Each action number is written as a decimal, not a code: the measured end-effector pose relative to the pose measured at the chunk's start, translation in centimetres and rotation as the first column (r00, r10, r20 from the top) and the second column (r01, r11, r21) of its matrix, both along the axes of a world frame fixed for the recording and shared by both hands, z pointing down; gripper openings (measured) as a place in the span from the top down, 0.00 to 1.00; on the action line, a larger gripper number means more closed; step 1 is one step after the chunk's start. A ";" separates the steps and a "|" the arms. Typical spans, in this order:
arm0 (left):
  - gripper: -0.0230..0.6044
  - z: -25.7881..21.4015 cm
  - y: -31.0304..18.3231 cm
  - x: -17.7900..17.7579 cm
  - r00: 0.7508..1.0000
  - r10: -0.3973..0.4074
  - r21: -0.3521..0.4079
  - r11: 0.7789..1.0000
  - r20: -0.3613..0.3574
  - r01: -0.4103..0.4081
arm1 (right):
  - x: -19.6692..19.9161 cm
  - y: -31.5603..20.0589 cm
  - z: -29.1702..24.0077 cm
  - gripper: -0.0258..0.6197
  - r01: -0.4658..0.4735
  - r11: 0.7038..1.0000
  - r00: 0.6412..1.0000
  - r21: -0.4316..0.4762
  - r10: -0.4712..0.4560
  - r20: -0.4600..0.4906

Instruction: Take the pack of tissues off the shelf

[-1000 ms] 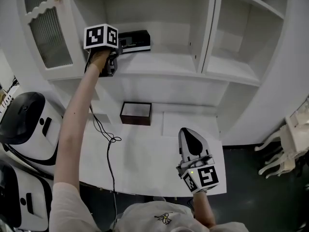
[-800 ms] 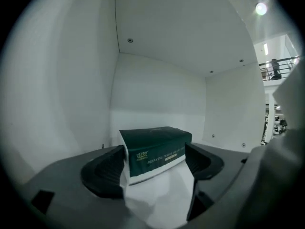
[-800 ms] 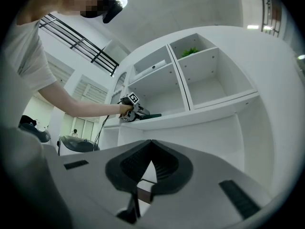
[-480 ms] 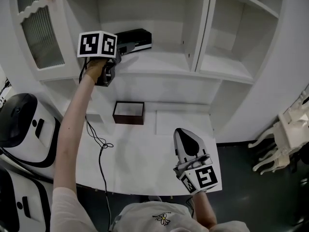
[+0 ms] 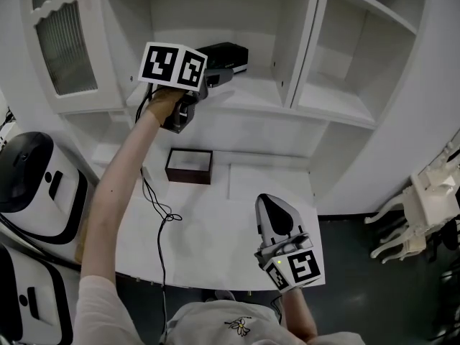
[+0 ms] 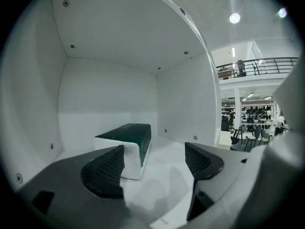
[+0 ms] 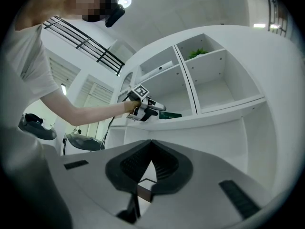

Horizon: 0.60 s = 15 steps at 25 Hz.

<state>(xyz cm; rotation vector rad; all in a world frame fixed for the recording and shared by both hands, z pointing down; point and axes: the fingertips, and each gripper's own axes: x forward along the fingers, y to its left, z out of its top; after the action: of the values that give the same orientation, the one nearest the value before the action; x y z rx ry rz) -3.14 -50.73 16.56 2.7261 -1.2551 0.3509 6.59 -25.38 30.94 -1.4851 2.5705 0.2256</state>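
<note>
The pack of tissues [image 5: 228, 54], dark green on top with white ends, lies on the upper shelf [image 5: 251, 92] in the left compartment. My left gripper [image 5: 218, 79] is raised to the shelf edge, just in front of the pack, and stands open. In the left gripper view the pack [image 6: 127, 143] lies ahead and slightly left, with its near end behind the left fingertip [image 6: 107, 168]; nothing is between the jaws of the left gripper [image 6: 155, 157]. My right gripper [image 5: 277, 213] hovers low over the white table [image 5: 208, 236], shut and empty. The right gripper view shows the pack [image 7: 170, 115] far off.
A brown open box [image 5: 189, 166] sits on the table under the shelf. A black cable [image 5: 159, 214] trails across the table's left side. White-and-black machines [image 5: 32, 182] stand at the left, a glazed cabinet door [image 5: 61, 42] at the upper left, a white chair [image 5: 424, 207] at the right.
My left gripper has moved right and closer to the tissue pack, up to the shelf opening. The right gripper has stayed roughly where it was, still shut.
</note>
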 end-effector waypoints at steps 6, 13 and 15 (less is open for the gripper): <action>0.32 -0.4 1.0 0.5 0.998 0.039 -0.006 0.999 -0.041 -0.039 | 0.4 0.6 -0.2 0.96 -0.010 1.000 1.000 0.008 0.010 -0.009; 0.31 -4.4 -0.8 -3.7 0.990 -0.043 0.188 0.980 -0.136 0.068 | 1.2 0.8 -0.2 0.96 -0.013 1.000 1.000 0.010 0.013 0.005; 0.30 -4.0 -1.8 -4.3 0.994 -0.053 0.160 0.985 -0.093 0.067 | 1.1 1.0 -0.2 0.96 -0.009 1.000 1.000 0.013 0.009 0.006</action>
<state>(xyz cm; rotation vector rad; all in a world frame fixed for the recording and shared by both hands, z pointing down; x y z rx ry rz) -7.41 -52.51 12.55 2.7937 -1.3964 0.1252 7.73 -24.40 30.70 -1.4908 2.5534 0.2380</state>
